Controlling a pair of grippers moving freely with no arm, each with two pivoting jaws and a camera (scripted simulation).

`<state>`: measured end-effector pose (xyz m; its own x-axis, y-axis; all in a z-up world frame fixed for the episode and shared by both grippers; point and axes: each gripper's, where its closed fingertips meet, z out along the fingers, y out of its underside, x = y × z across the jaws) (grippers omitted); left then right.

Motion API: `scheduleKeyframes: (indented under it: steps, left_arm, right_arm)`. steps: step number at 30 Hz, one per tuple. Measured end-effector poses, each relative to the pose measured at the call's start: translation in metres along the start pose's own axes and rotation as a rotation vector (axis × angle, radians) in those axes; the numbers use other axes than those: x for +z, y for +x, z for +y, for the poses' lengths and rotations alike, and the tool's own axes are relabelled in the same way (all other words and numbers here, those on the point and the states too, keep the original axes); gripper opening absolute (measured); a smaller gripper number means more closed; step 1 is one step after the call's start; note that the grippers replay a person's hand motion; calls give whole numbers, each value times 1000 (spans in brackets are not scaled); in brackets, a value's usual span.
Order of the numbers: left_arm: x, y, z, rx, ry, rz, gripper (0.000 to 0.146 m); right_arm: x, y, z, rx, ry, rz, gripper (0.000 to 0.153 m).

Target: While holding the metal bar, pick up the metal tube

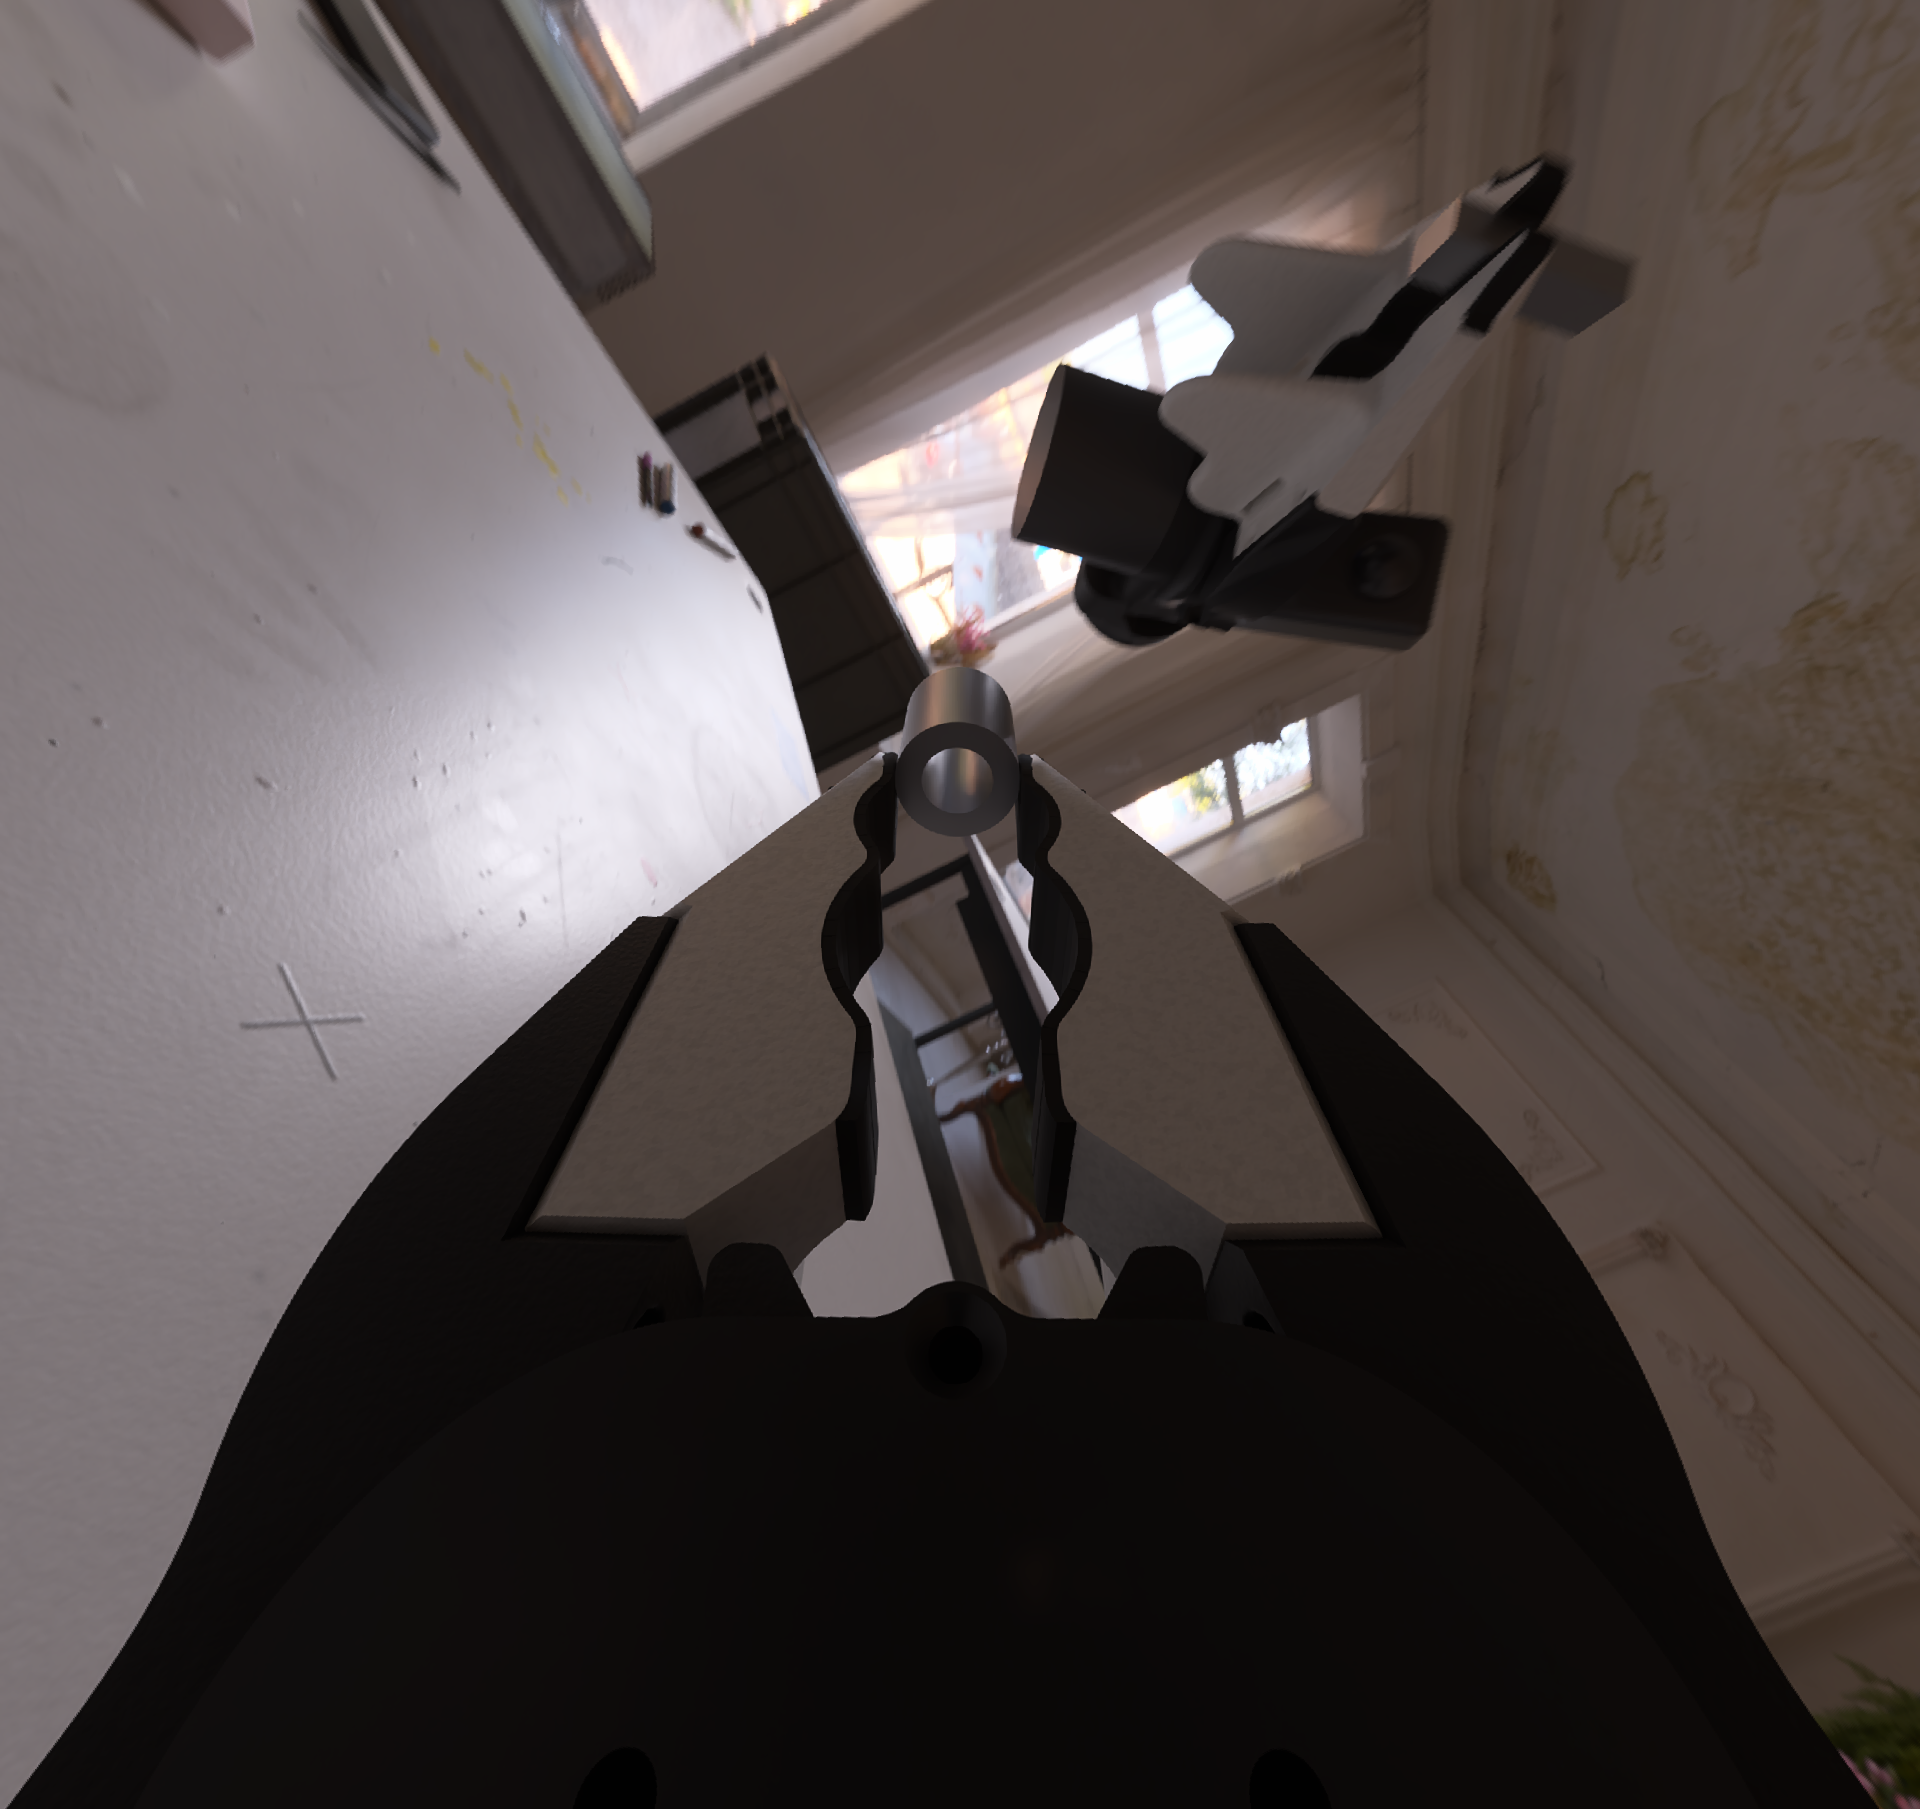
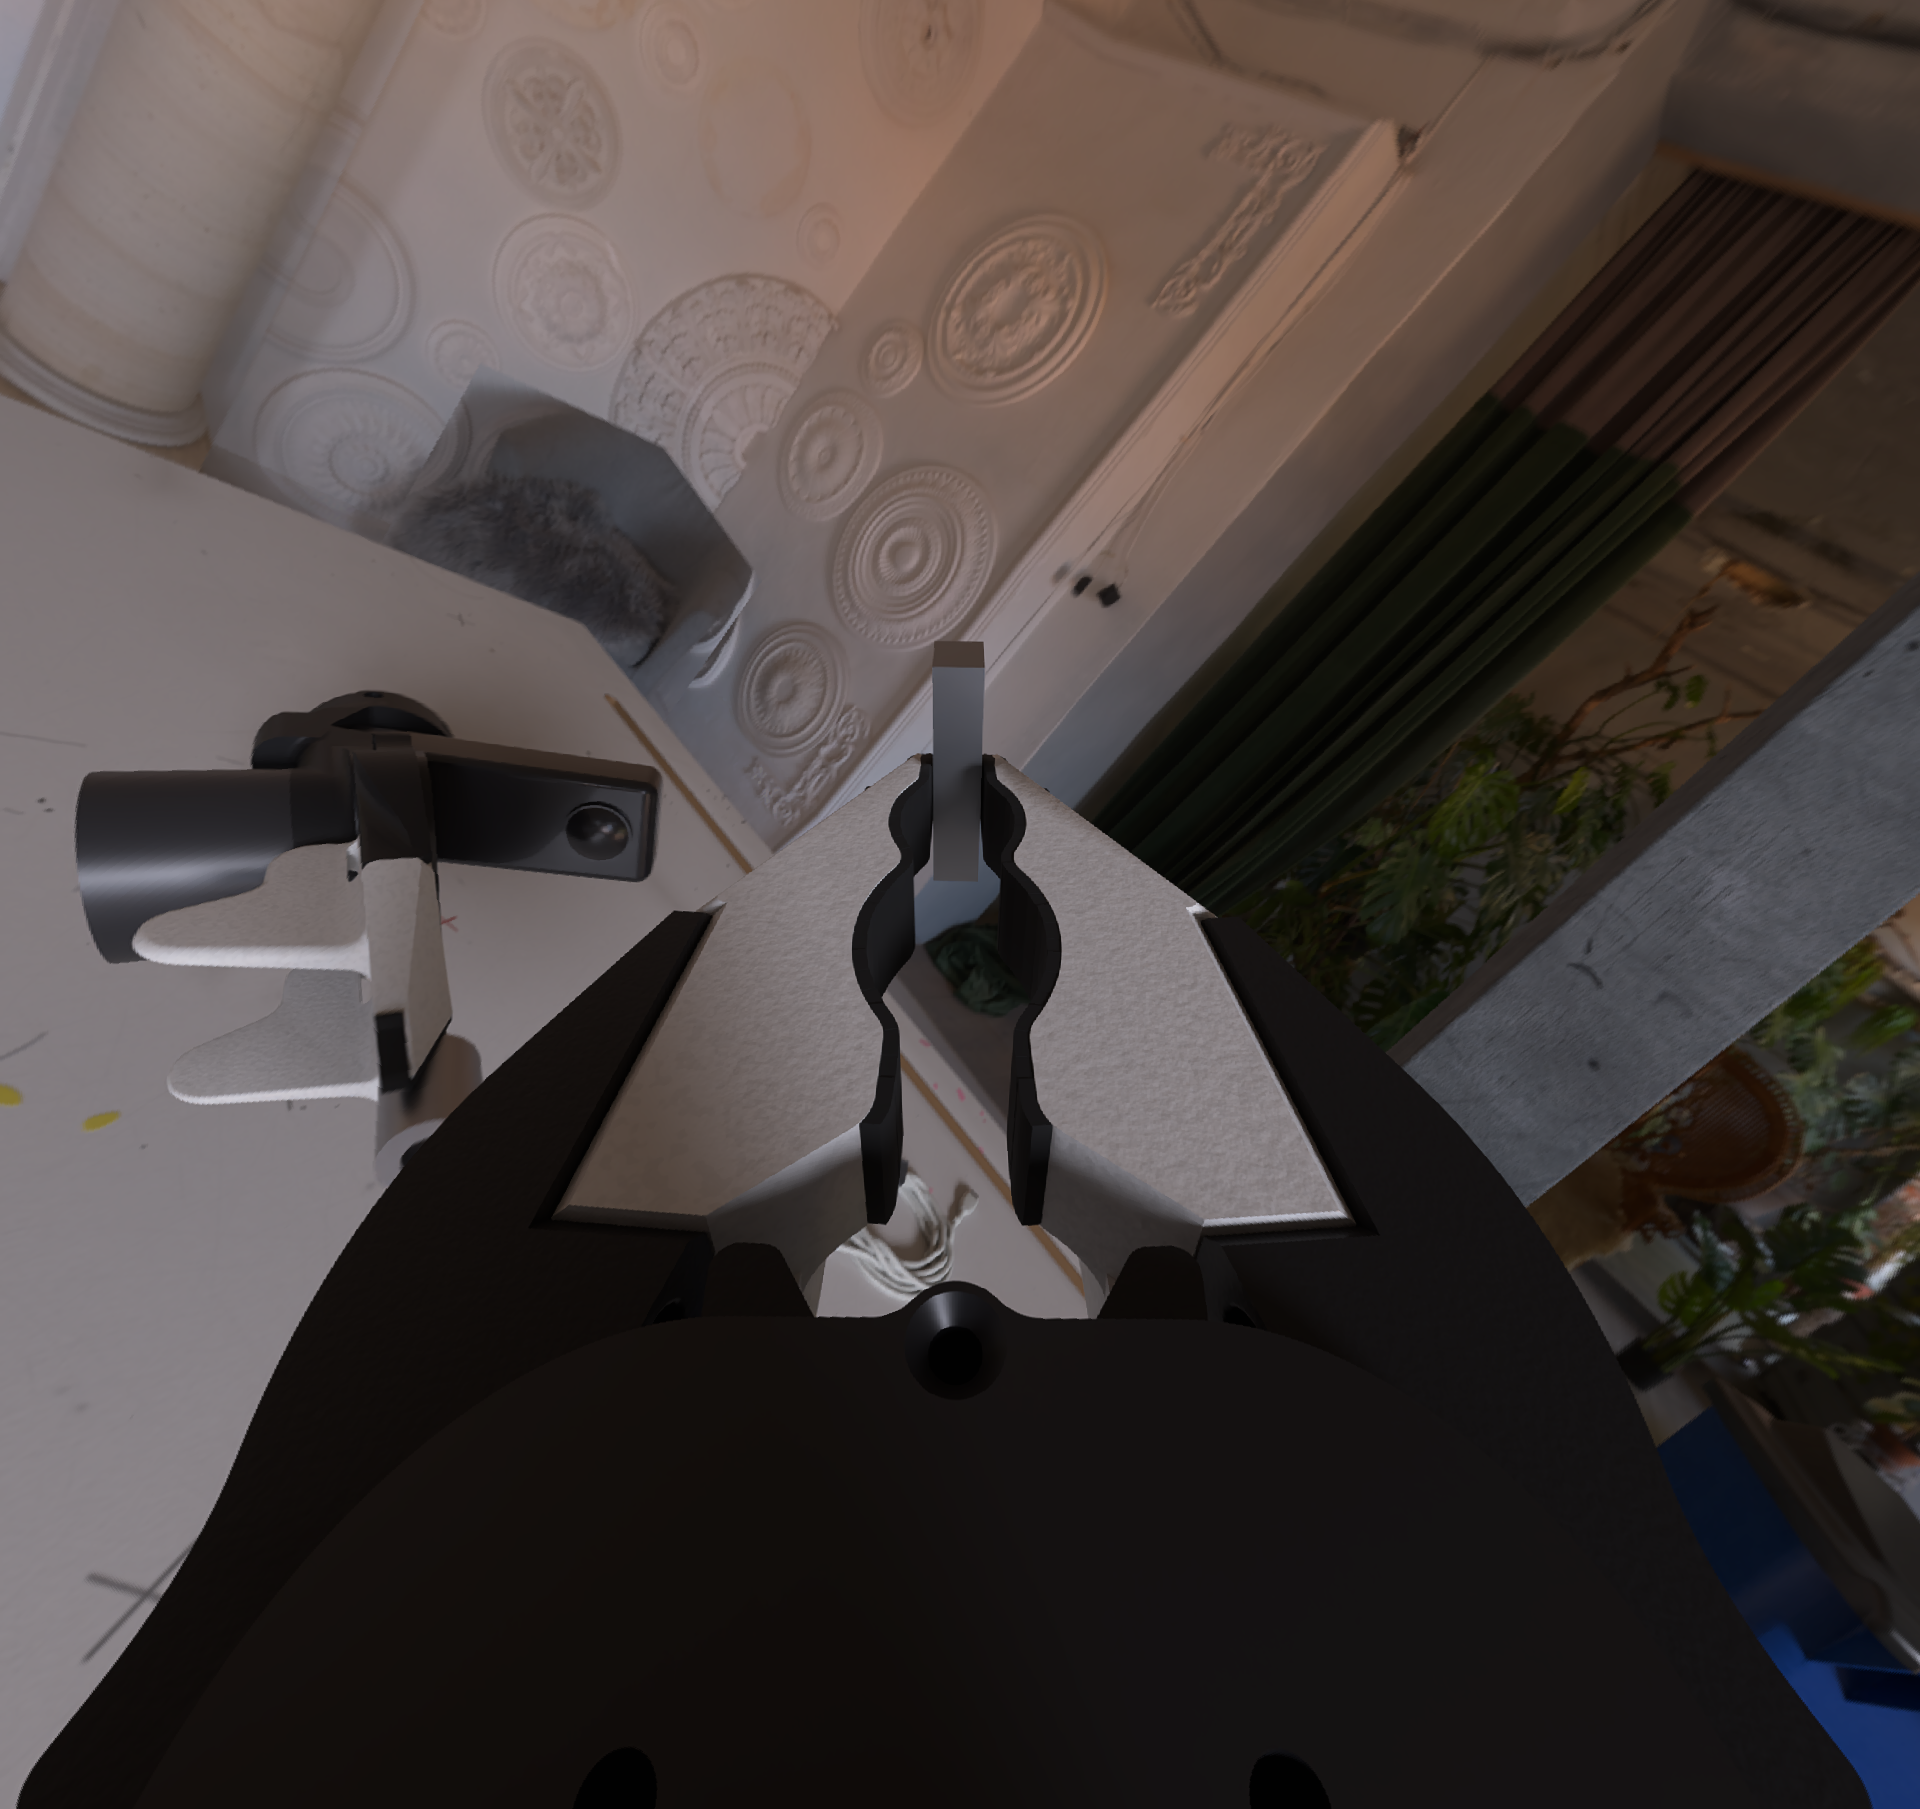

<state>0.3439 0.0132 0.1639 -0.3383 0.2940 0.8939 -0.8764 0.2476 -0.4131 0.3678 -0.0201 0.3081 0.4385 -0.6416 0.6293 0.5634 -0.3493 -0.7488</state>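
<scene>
- We counted two grippers, one tube and one bar.
- Our left gripper (image 1: 957, 783) had its fingers closed narrow on the single metal tube (image 1: 957, 770), which sat right between the fingertips with its open round end facing back along the fingers, clear of the table.
- Our right gripper (image 2: 957, 803) had its fingers pinched on the single metal bar (image 2: 957, 762); the flat grey bar stood up between the fingertips, its top end poking out beyond them and its lower end reaching a little way back between the black pads.
- From the left wrist view we saw the right gripper (image 1: 1517, 284) off beyond and to the right of our fingers, the bar (image 1: 1574, 289) sticking out sideways from its tips.
- From the right wrist view we saw the left gripper to the left of our fingers, over the table; its tips were hidden behind our own gripper body.
- The white table (image 1: 260, 616) lay to the left of the left fingers, speckled with small paint marks, with one thin cross mark (image 1: 301, 1021) on it.
- Beyond the right fingers we saw a pale wall with many round plaster ornaments (image 2: 1023, 305), a dark curtain (image 2: 1455, 637) and leafy plants (image 2: 1475, 824) to the right.
- Beyond the left fingers we saw bright windows (image 1: 1049, 471).
</scene>
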Motion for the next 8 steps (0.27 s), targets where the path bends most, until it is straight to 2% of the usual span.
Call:
scheduleKeyframes:
  steps: [3,6,8]
  left_arm:
    - [-12,11,-11,20,74,34,22]
    - [-21,27,-19,43,134,98,22]
    - [-22,35,-23,56,167,128,22]
  right_arm:
    - [-4,9,-7,-61,10,91,8]
    - [-10,27,-9,-280,-45,370,8]
    - [-11,24,-13,-393,-33,464,8]
